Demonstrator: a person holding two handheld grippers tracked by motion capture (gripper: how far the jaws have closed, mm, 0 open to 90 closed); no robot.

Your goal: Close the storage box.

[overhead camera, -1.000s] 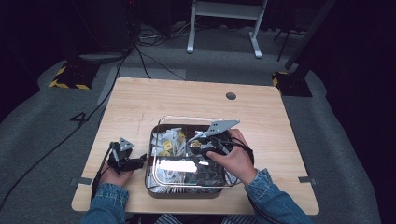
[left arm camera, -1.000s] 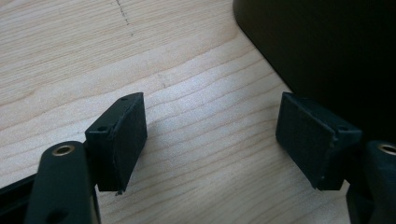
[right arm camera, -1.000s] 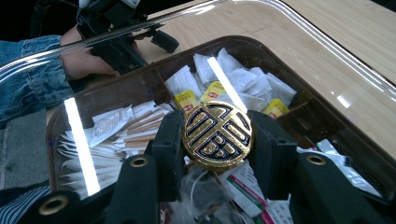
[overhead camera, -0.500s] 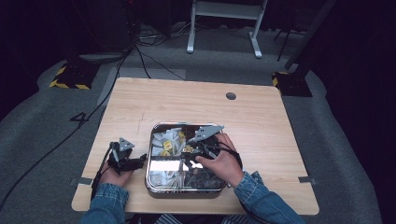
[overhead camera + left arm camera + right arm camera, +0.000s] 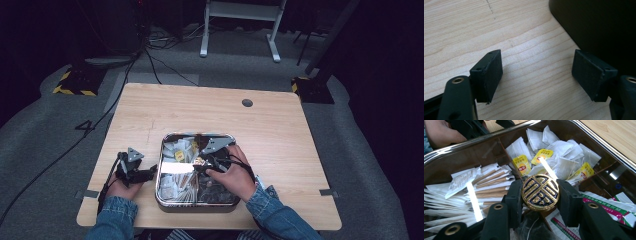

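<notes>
Right gripper view: right gripper (image 5: pixel 540 195) fingers clamp a gold medallion knob (image 5: pixel 540 192) above the tray (image 5: pixel 474 143); left gripper (image 5: pixel 536 75) fingers open.

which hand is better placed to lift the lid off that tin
Right. The right gripper is already shut on the gold knob over the tin, while the left gripper rests open on the table beside it.

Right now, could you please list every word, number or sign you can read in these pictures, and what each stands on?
"4": dark figure on the grey floor left of the table.
Gold-and-black ornamental character, not readable as a word: on the round knob between the right gripper jaws.
Yellow tea bag tags: print too small to read.
White sachets and pink-and-green packets: print blurred.
</notes>
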